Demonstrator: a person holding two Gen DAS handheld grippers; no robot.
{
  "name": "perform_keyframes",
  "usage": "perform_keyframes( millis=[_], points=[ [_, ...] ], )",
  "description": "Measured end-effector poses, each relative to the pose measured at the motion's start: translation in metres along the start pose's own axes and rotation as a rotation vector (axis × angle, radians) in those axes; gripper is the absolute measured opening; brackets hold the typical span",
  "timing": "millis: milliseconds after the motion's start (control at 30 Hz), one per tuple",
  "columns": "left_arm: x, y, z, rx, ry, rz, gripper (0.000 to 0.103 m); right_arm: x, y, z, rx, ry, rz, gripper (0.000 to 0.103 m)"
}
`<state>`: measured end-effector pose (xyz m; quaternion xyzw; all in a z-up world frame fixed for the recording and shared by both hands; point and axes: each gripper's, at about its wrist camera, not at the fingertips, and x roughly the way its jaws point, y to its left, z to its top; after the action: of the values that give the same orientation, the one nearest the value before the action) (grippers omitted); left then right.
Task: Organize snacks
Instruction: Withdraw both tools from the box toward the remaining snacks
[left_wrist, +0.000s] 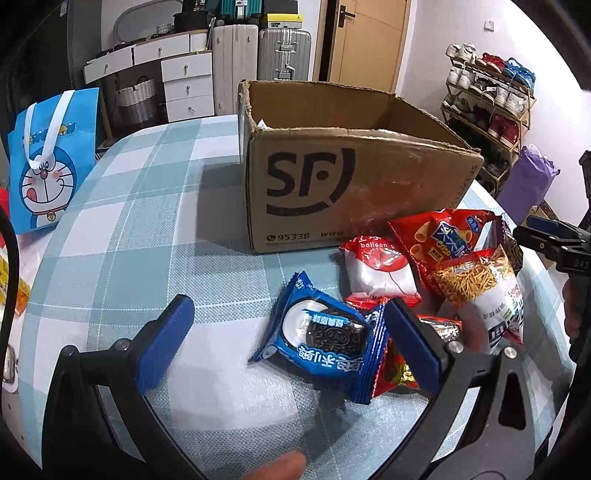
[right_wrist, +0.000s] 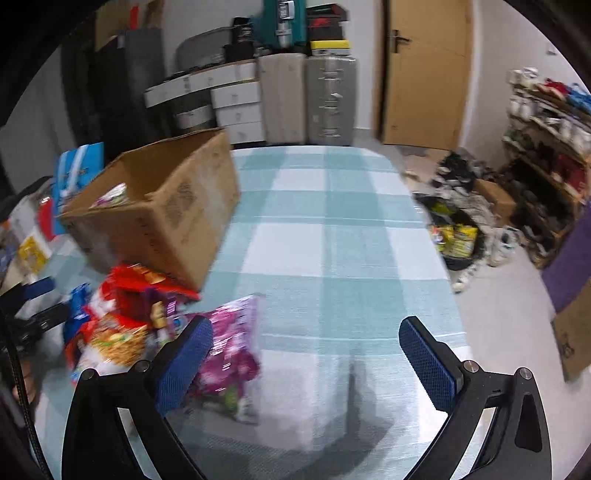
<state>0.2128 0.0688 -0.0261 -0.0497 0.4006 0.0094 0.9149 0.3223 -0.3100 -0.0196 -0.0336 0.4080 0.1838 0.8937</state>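
Note:
In the left wrist view, my left gripper (left_wrist: 291, 339) is open low over the table, its jaws on either side of a blue Oreo packet (left_wrist: 317, 341). To its right lie a white-and-red balloon packet (left_wrist: 380, 271), a red snack bag (left_wrist: 443, 236) and a noodle snack bag (left_wrist: 484, 291). An open SF cardboard box (left_wrist: 354, 173) stands behind them. In the right wrist view, my right gripper (right_wrist: 306, 354) is open and empty over the checked cloth, with a pink packet (right_wrist: 236, 350) beside its left finger and the box (right_wrist: 166, 221) at far left.
A blue Doraemon bag (left_wrist: 48, 162) stands at the table's left edge. The checked tablecloth (right_wrist: 332, 240) runs to the far edge. Suitcases, drawers and a shoe rack (left_wrist: 491, 107) stand beyond. Clutter lies on the floor to the right (right_wrist: 458, 221).

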Motion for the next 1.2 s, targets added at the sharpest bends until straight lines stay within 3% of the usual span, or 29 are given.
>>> perform_keyframes(
  millis=[267,667,1133,1200],
  points=[
    [0.001,0.002,-0.001,-0.01,0.0,-0.006,0.103,-0.004,0.012,-0.003,-0.014,0.023,0.165,0.103],
    [0.01,0.003,-0.004,-0.001,0.035,0.011,0.103,0.017,0.042,-0.018,-0.099,0.113,0.153,0.102],
    [0.025,0.004,-0.007,0.023,0.091,0.053,0.103,0.016,0.033,-0.018,-0.062,0.102,0.171,0.102],
    [0.025,0.005,-0.006,0.03,0.096,0.059,0.103,0.016,0.033,-0.018,-0.064,0.105,0.186,0.097]
  ],
)
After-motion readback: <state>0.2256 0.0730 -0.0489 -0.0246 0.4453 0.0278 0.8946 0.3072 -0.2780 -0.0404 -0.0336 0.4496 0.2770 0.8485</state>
